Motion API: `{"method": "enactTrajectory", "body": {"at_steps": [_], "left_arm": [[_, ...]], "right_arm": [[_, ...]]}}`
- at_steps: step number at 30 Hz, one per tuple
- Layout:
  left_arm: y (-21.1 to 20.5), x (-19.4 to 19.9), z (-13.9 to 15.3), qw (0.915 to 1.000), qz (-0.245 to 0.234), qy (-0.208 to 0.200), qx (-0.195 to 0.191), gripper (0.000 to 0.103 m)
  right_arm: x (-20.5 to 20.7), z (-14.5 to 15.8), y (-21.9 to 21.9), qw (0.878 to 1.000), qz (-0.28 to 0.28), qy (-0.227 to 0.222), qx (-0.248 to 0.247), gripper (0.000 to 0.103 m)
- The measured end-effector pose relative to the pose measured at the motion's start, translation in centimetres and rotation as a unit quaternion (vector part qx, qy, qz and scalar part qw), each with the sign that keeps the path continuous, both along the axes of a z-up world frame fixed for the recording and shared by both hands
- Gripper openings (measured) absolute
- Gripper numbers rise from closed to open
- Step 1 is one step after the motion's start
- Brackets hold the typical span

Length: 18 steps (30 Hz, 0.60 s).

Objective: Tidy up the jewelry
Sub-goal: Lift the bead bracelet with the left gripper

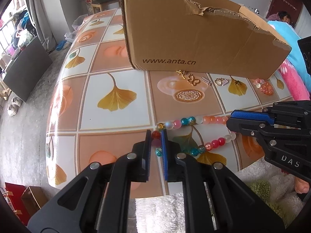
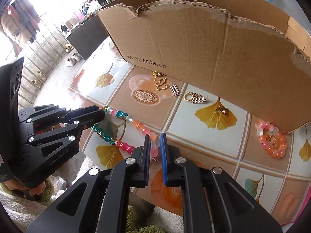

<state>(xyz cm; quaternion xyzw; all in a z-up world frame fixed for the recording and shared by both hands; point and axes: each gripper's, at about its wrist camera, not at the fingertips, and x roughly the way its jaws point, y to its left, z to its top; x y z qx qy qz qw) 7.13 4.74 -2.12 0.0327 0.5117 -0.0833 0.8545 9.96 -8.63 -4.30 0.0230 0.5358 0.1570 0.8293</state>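
Note:
A loop of mixed coloured beads [image 1: 186, 121] [image 2: 121, 114] lies stretched across the front of the patterned table [image 1: 114, 120]. My left gripper [image 1: 156, 136] [image 2: 103, 113] is shut on the loop's left end, with red and purple beads between its blue pads. My right gripper [image 2: 155, 138] [image 1: 230, 120] is shut on the other end, a white and a pink bead between its pads. Behind, along a cardboard box [image 1: 194, 38] [image 2: 213, 48], lie a gold butterfly charm [image 1: 193, 80] [image 2: 161, 84], a ring charm [image 1: 220, 82] [image 2: 194, 98] and an orange bead bracelet [image 1: 265, 87] [image 2: 272, 141].
The torn-edged box stands open at the back of the table, close behind the small charms. The table's front edge runs just under both grippers, with a fluffy white and green rug [image 1: 165, 209] below. A person's fingers [image 2: 37, 190] hold the left gripper's handle.

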Motion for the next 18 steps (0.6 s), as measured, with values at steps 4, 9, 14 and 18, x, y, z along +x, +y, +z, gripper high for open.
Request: {"method": "enactTrajectory", "body": {"at_steps": [4,9,14,18], "left_arm": [[0.0,0.0,0.0,1.0,0.003,0.001,0.001,0.009],[0.0,0.1,0.0,1.0,0.002,0.002,0.003,0.009],[0.0,0.1,0.0,1.0,0.003,0.001,0.002,0.009],[0.1,0.0,0.0,1.0,0.003,-0.003,0.002,0.009]], "right_arm": [[0.1,-0.1,1.1,1.0,0.01,-0.003,-0.012,0.011],[0.0,-0.4,1.6,1.0,0.017,-0.003,-0.015,0.011],[0.1,-0.5,2.3,0.999,0.031,-0.008,-0.023,0.011],[0.4,-0.5,2.4,0.999,0.03,-0.01,-0.02,0.01]]}}
